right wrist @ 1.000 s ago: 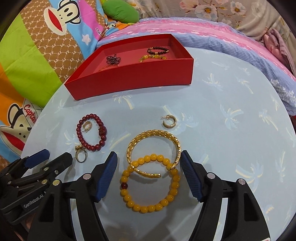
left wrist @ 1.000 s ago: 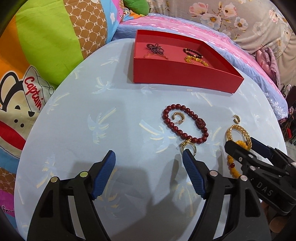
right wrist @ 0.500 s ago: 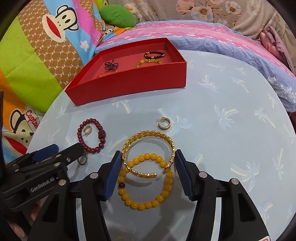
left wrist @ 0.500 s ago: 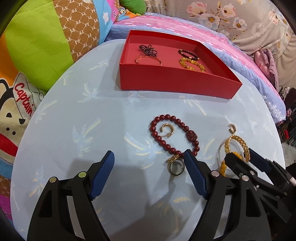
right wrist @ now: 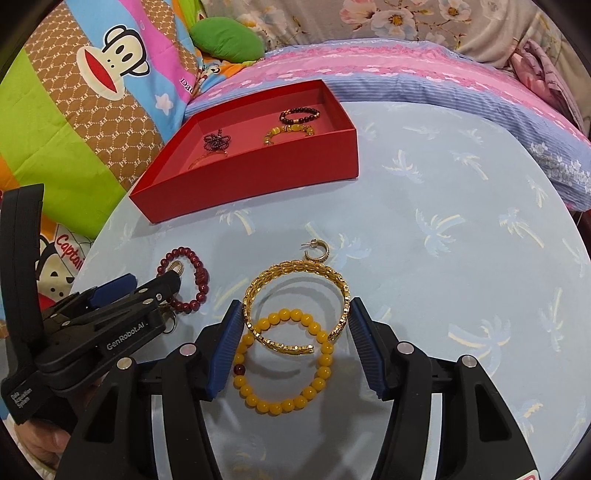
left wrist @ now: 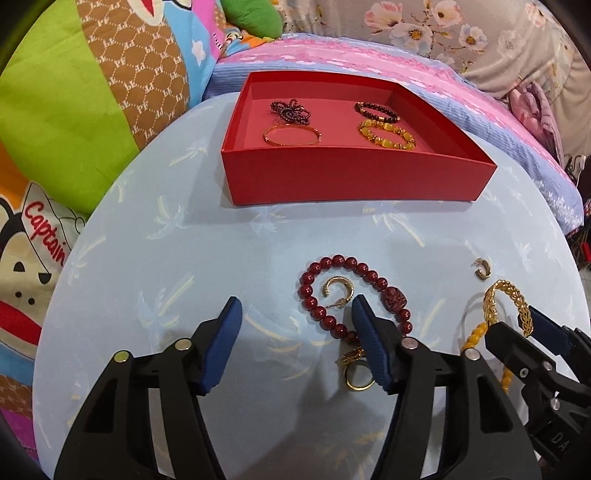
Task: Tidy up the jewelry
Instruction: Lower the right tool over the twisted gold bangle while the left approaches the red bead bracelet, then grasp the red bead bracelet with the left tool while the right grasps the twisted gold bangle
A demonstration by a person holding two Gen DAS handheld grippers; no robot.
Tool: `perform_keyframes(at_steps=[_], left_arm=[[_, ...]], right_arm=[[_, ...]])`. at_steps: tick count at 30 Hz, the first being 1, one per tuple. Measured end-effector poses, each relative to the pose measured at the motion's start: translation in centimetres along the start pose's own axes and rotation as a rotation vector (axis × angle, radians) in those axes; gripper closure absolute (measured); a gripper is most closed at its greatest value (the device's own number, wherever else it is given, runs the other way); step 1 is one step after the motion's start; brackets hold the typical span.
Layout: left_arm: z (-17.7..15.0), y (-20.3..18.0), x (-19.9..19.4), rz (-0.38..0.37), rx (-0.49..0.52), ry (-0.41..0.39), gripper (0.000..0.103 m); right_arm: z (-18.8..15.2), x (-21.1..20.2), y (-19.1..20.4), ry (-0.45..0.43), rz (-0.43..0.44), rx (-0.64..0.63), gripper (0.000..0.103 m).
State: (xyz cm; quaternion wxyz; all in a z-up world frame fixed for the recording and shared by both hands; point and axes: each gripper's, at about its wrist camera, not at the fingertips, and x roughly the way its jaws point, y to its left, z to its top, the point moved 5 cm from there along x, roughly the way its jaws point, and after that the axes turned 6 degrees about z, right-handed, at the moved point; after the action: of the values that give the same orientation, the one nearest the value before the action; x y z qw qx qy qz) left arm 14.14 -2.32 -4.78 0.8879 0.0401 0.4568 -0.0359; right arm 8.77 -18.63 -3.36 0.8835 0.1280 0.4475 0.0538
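Our claws over loose jewelry

Right gripper (right wrist: 295, 339) brackets the gold bangle (right wrist: 295, 295), fingers parted (pads touching?); left gripper (left wrist: 295, 339) gapes wide.

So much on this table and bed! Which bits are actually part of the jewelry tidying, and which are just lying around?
Part of the job:
red box, already holding four pieces
gold cuff, between the right gripper fingers
yellow bead bracelet
red bead bracelet
two gold hoop earrings
gold ring
left gripper, open

Just lying about:
cartoon blanket
green cushion
floral fabric
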Motion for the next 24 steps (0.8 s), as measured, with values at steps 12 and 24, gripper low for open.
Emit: perform_keyframes(at_steps=[12, 24], left_arm=[[-0.4, -0.2, -0.6, -0.044, 0.012, -0.008, 0.095], [0.5, 0.2, -3.7, -0.123, -0.033, -0.022, 0.095]], right_arm=[[-0.3, -0.1, 0.6, 0.003, 0.006, -0.007, 0.047], [0.1, -2.0, 1.9, -0.033, 0.025, -0.027, 0.047]])
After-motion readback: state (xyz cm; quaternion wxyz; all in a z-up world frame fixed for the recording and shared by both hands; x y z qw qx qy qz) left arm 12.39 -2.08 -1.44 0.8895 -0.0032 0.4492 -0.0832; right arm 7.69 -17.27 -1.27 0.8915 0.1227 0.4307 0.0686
